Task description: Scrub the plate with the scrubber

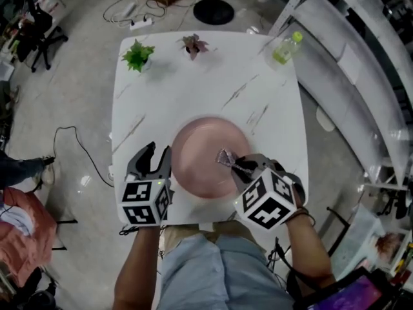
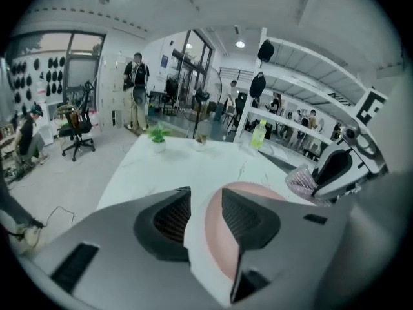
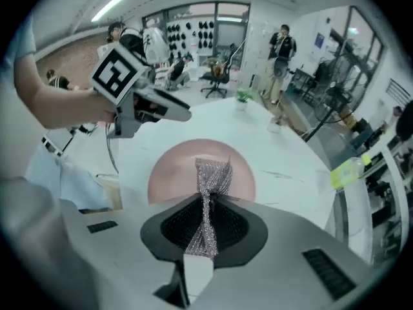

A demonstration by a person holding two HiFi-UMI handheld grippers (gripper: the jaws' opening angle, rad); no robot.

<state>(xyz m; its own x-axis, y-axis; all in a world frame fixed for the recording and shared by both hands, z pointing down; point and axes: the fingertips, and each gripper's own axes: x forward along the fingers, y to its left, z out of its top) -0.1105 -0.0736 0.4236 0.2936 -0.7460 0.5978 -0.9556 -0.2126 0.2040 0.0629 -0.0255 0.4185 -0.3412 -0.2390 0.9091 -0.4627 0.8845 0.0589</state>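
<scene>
Head view: right gripper [image 1: 236,164] clamps mesh scrubber [image 1: 226,157] above pink plate [image 1: 197,170] to scrub; left gripper [image 1: 158,152], jaws apart, empty, flanks rim.

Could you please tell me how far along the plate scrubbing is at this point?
Done: the scrubber is picked up, pinched in the right gripper. In hand: it hangs over the pink plate; the left gripper is open beside the plate's rim, holding nothing. Left: seemingly the scrubbing itself; the plate shows no suds or marks.
</scene>
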